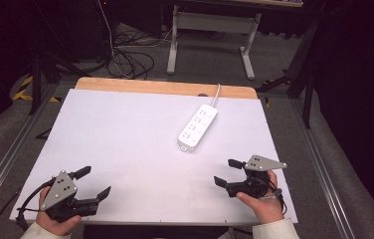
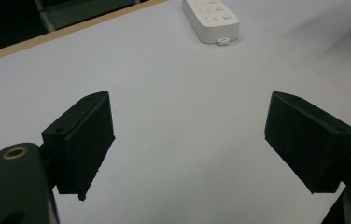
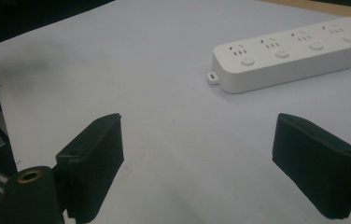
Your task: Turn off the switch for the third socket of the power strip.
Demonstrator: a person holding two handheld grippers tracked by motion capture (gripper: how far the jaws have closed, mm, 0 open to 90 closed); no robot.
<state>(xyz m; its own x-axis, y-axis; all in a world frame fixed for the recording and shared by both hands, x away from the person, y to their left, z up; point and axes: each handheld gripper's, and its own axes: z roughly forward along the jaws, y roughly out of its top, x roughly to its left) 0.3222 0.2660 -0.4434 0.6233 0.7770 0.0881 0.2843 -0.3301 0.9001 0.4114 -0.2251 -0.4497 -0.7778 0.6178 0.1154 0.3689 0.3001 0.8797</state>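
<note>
While nothing is yet gripped, the power strip lies flat on the white tabletop, toward the far right of the sheet, its long body slanted so one short end faces the person and the other points at the far edge. From that far end its white cord runs back over the wooden rim, which probably explains the angle: the cord sets how the strip can lie. Its sockets and round buttons face up, and a small tab juts from the near end, plain in the right gripper view.

Nearest to it is the right hand-held gripper, low over the tabletop by the near right edge, jaws spread wide with nothing between them and turned toward the strip. That reads as a readied approach: the opening looks ample for the strip's narrow width, and the near end is the closest part to take.

Farther off, the left hand-held gripper sits at the near left corner, well apart from the strip, its jaws likewise spread and empty over bare white surface, the strip small at the top of its own view. It seems parked in wait, perhaps to steady the strip later.

Beyond the tabletop, a grey table frame and loose cables rest on the floor.
</note>
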